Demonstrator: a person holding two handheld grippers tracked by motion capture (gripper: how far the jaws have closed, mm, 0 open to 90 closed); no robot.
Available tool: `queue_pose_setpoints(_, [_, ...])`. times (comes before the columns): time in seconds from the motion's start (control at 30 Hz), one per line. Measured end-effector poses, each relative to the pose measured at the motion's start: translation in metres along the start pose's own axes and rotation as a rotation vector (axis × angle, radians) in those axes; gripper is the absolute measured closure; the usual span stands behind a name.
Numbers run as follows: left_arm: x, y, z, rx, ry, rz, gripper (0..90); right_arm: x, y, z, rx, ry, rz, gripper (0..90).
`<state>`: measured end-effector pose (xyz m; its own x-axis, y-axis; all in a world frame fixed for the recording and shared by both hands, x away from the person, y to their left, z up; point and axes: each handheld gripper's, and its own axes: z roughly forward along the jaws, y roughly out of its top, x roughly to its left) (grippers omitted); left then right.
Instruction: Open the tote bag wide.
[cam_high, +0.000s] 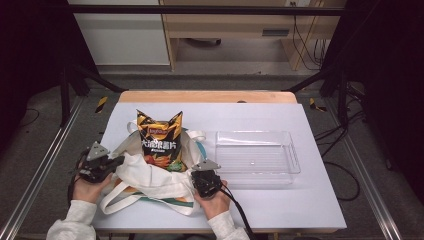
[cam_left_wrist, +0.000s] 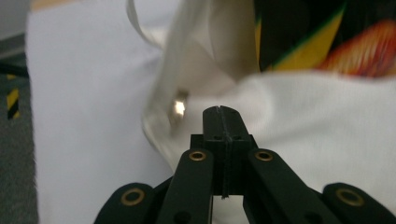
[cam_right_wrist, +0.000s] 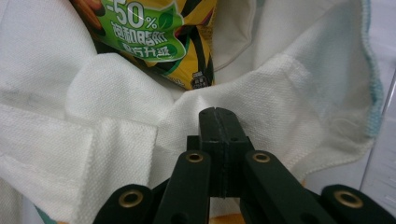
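Observation:
A black and yellow chip bag (cam_high: 160, 140) stands upright in the mouth of a white tote bag (cam_high: 145, 180) on the white table. My left gripper (cam_high: 116, 161) is at the bag's left rim, and my right gripper (cam_high: 199, 172) is at its right rim. In the left gripper view the jaws (cam_left_wrist: 220, 112) are pressed together at the tote bag's (cam_left_wrist: 303, 121) edge, with the chip bag (cam_left_wrist: 327, 37) beyond. In the right gripper view the jaws (cam_right_wrist: 217, 113) are shut, and the tote fabric (cam_right_wrist: 116, 140) puckers at their tips below the chip bag (cam_right_wrist: 154, 42).
A clear plastic tray (cam_high: 295, 167) lies right of the bag, close to my right gripper. The tote's handles (cam_high: 120, 202) trail toward the table's front edge. A metal snap (cam_left_wrist: 177, 106) shows on the bag's inner rim. The table (cam_high: 300, 210) ends just behind my hands.

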<state>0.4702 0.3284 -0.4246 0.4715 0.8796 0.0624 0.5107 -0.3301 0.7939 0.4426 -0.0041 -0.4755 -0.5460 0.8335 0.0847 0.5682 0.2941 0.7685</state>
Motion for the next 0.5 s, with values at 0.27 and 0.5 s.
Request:
queue_pose_setpoints(0.27, [0.016,0.020,0.029,-0.030,0.066,-0.026,90.0,0.000,-0.001,-0.001,-0.011,0.006,0.005,90.0])
queue_pose_setpoints(0.5, [0.022,0.009,0.041,0.043,0.059,-0.021,90.0,-0.001,0.000,-0.001,-0.016,0.008,0.012,90.0])
